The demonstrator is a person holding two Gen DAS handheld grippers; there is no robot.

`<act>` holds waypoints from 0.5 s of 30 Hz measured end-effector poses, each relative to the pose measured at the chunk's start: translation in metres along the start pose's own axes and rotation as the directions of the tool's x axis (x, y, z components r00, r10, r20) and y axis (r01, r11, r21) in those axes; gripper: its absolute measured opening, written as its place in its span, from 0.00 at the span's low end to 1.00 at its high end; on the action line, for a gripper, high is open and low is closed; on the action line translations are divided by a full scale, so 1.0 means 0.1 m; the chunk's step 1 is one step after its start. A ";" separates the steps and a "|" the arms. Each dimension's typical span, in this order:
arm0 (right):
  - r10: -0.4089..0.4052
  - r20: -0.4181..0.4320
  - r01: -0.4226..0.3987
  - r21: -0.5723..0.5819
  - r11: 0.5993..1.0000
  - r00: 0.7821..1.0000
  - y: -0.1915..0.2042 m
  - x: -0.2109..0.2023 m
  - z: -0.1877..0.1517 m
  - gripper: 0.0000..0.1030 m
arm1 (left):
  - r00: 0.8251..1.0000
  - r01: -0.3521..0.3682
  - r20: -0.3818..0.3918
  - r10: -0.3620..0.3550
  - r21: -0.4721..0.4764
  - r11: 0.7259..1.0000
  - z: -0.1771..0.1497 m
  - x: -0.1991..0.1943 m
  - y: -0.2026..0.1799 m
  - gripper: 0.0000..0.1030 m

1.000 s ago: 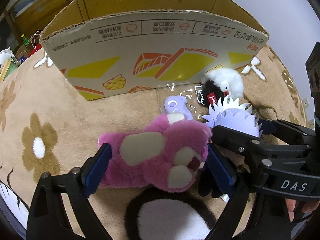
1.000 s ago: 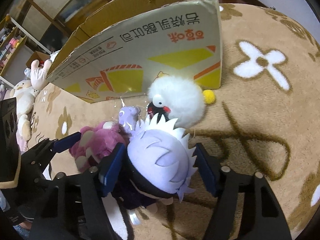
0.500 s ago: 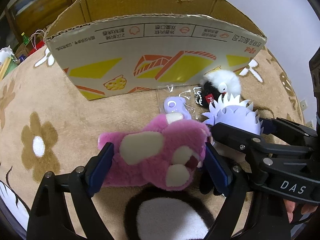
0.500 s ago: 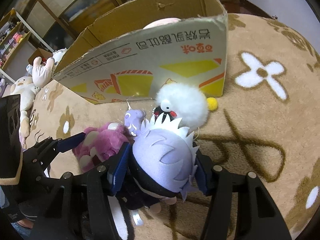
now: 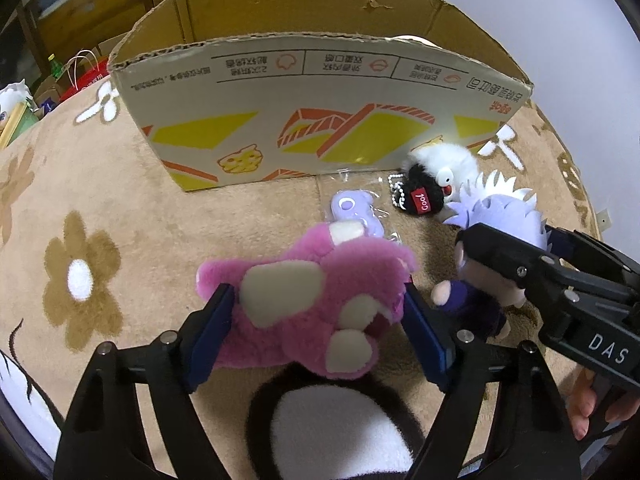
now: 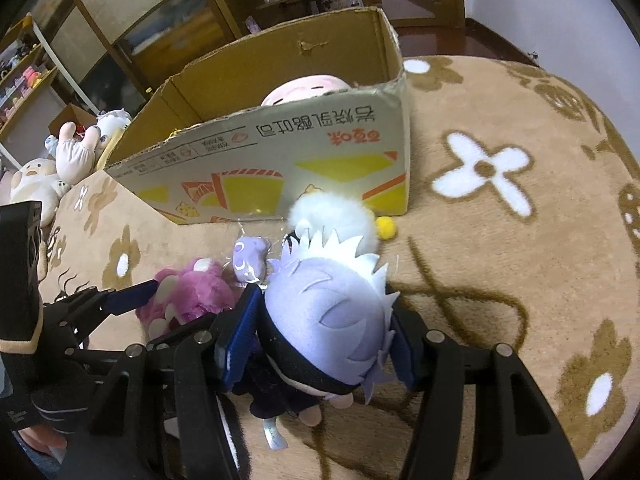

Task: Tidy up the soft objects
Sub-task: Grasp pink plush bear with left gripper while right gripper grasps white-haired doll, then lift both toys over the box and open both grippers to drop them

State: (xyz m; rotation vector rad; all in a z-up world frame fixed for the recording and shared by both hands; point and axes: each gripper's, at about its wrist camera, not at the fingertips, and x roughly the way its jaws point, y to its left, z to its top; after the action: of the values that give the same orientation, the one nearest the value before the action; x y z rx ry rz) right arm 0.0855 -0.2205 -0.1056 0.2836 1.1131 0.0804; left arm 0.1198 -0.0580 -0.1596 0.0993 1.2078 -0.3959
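In the lower centre of the left wrist view, the left tongs clamp a pink plush bear between their blue pads, above the tan flowered rug. At centre of the right wrist view, the right tongs grip a doll with spiky lavender hair. A cardboard box stands open across the top, with what seems a pale pink plush inside. Just before it lie a white fluffy toy and a small purple charm.
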 end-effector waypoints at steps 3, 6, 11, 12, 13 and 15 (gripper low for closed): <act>0.000 0.006 0.000 -0.006 1.000 1.000 0.01 -0.03 -0.01 0.60 | 1.000 -0.001 -0.001 0.001 -0.005 1.000 -0.01 -0.01 -0.01 0.76; -0.001 0.014 0.001 -0.017 1.000 1.000 0.01 -0.08 -0.03 0.60 | 1.000 -0.003 -0.002 0.003 -0.020 1.000 -0.03 -0.03 0.03 0.76; -0.002 0.040 0.003 -0.031 1.000 0.999 0.06 -0.14 -0.03 0.60 | 1.000 -0.017 0.005 0.018 -0.045 0.999 -0.08 -0.11 0.10 0.76; -0.002 0.046 0.003 -0.033 0.999 0.999 0.06 -0.16 -0.03 0.60 | 1.000 -0.020 0.008 0.020 -0.047 0.999 -0.09 -0.12 0.11 0.76; -0.002 0.052 0.003 -0.034 0.999 0.999 0.07 -0.17 -0.04 0.60 | 1.000 -0.027 0.013 0.027 -0.049 0.998 -0.10 -0.15 0.12 0.76; -0.008 0.066 0.011 -0.037 0.999 0.998 0.07 -0.20 -0.04 0.60 | 0.999 -0.036 0.018 0.037 -0.052 0.998 -0.11 -0.17 0.12 0.76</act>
State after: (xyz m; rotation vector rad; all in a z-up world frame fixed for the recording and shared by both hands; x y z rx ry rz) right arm 0.0736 -0.2168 -0.0877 0.2457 1.0467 0.0828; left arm 0.1091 -0.0391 -0.1492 0.0730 1.1954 -0.3333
